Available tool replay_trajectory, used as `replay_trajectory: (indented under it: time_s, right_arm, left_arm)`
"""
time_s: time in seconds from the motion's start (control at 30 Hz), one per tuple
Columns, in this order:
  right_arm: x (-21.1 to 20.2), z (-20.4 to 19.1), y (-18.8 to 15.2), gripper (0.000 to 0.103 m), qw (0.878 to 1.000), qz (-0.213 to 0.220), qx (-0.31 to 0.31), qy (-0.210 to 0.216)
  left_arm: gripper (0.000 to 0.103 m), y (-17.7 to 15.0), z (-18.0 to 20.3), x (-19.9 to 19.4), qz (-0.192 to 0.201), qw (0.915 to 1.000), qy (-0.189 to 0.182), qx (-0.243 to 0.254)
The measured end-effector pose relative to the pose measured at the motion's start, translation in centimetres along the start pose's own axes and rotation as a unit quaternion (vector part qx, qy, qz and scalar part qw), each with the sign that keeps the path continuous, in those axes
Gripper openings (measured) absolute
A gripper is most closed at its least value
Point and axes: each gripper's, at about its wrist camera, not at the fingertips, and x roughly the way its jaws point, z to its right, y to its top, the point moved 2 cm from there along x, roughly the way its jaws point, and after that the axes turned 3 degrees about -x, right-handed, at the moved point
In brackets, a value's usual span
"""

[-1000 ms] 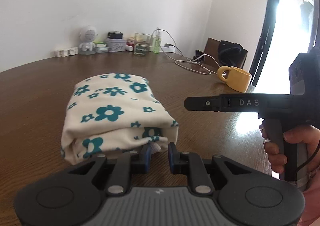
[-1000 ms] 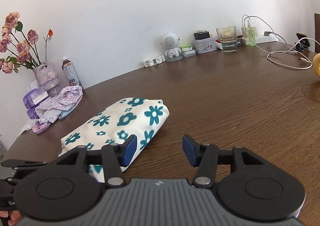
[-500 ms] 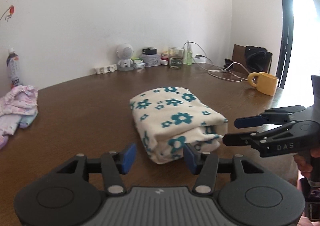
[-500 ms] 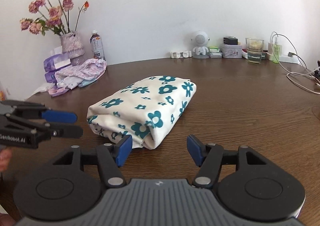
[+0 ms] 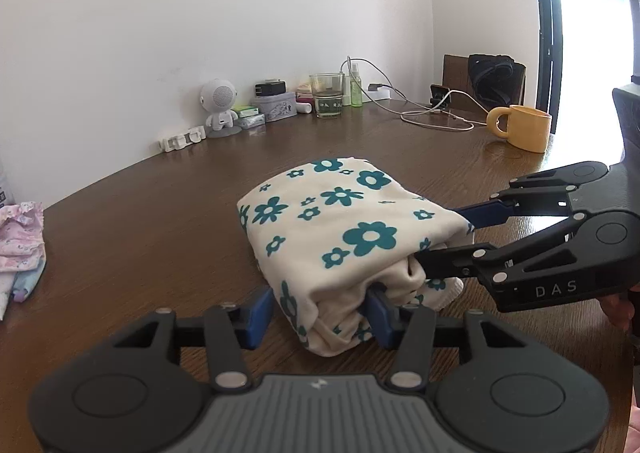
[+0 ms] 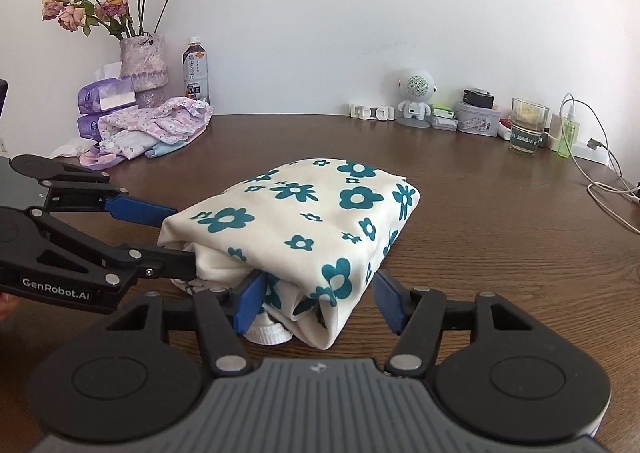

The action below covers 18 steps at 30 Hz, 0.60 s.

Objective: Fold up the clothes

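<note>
A dark wooden table [image 6: 480, 233] stands against a white wall [image 6: 320, 13], where a vase of dried roses [image 6: 142, 57], a bottle [image 6: 196, 69] and a heap of pastel laundry [image 6: 156, 129] sit to the left of a small white robot-shaped speaker [image 6: 416, 97]. In front of that speaker, mid-table, lies the folded cream garment [image 6: 304, 229] printed with teal flowers, a thick bundle with loose layers at its near end. The left gripper [image 5: 320, 311] and right gripper [image 6: 316, 299] each straddle a near corner, fingers spread and not clamped.

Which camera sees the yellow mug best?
The left wrist view. The yellow mug stands whole near the table's far right edge there, with its handle turned left toward the white cable. The right wrist view does not show the mug at all.
</note>
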Motion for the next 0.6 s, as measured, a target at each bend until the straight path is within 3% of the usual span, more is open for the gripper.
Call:
replay_trajectory:
  time_s: [0.07, 0.17, 0.2, 0.27, 0.33, 0.53, 0.6]
  right_arm:
    - [0.2, -0.1, 0.0, 0.044, 1.000, -0.003, -0.001, 0.000]
    - [-0.2, -0.2, -0.1, 0.044, 1.000, -0.001, -0.004, -0.006]
    - [-0.8, -0.4, 0.0, 0.047, 1.000, 0.007, -0.009, -0.002]
    - [-1.9, -0.8, 0.1, 0.067, 1.000, 0.023, -0.019, 0.005]
    - [-2.3, -1.6, 0.3, 0.070, 0.999, 0.029, -0.043, 0.006]
    - [0.7, -2.0, 0.6, 0.070, 0.998, 0.001, -0.047, -0.031]
    - [1.1, -1.6, 0.5, 0.058, 0.999, -0.001, -0.028, -0.031]
  left_arm:
    - [0.024, 0.1, 0.0, 0.2, -0.002, 1.0000, 0.000, 0.000]
    - [0.022, 0.1, 0.0, 0.4, -0.001, 1.0000, 0.003, -0.004]
    - [0.021, 0.0, 0.0, 0.4, -0.001, 1.0000, 0.001, -0.007]
    - [0.020, 0.0, -0.1, 0.4, 0.000, 0.9999, -0.001, -0.013]
    - [0.018, 0.0, -0.2, 0.3, 0.003, 0.9998, 0.001, -0.018]
    - [0.012, -0.3, -0.3, -0.2, 0.014, 0.9993, 0.011, -0.033]
    - [0.012, -0.4, -0.4, -0.3, 0.017, 0.9988, 0.013, -0.043]
